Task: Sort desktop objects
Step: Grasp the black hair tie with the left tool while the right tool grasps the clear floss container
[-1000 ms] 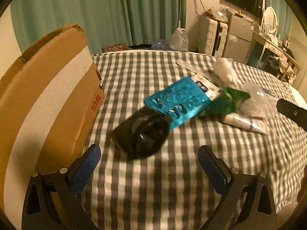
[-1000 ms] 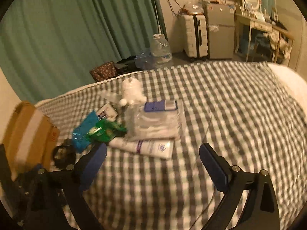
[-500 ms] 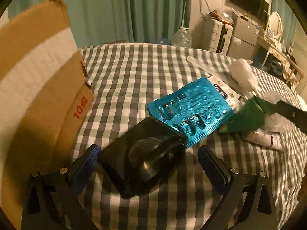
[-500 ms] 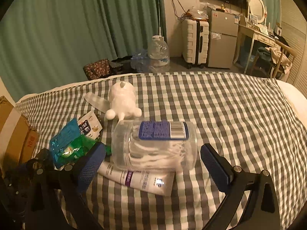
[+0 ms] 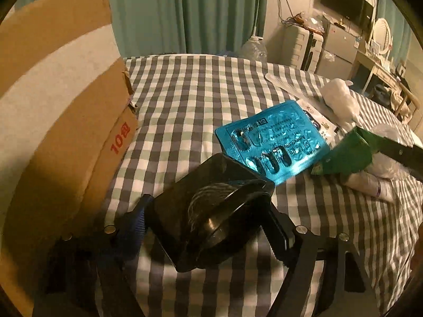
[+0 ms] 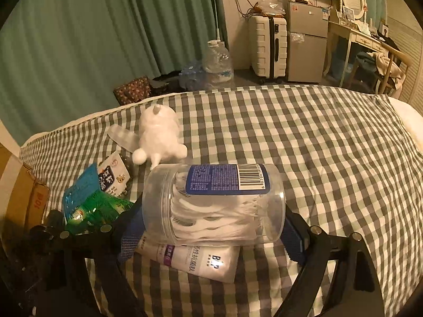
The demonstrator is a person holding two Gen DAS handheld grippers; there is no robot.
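The left gripper (image 5: 208, 227) has its blue-padded fingers (image 5: 132, 227) pressed against both sides of a glossy black square case with a round ring on top (image 5: 211, 211), which rests on the grey-and-white checked bedspread (image 5: 190, 100) just beside the tall brown cardboard box with a white tape stripe and red print (image 5: 60, 121). On the side of the case away from the box, a crinkled teal foil blister pack (image 5: 272, 145) lies with its edge touching the case, and a green foil sachet (image 5: 346, 155) sits next beyond it. The right gripper (image 6: 211, 227) holds its fingers (image 6: 293, 240) closed on a clear plastic jar with a blue barcode label and white floss picks inside (image 6: 214, 206); the jar lies on its side, well apart from the cardboard box (image 6: 21, 198), resting over a white squeeze tube with purple print (image 6: 201, 259). Between the jar and the box lie the teal blister pack (image 6: 79, 192), the green sachet (image 6: 100, 208) and a small white printed packet (image 6: 113, 177). Farther up the bedspread (image 6: 330, 158) from the jar sits a white plush toy (image 6: 158, 137), touching a translucent flat plastic strip (image 6: 124, 137). Beyond the bed hang teal-green curtains (image 6: 105, 34).
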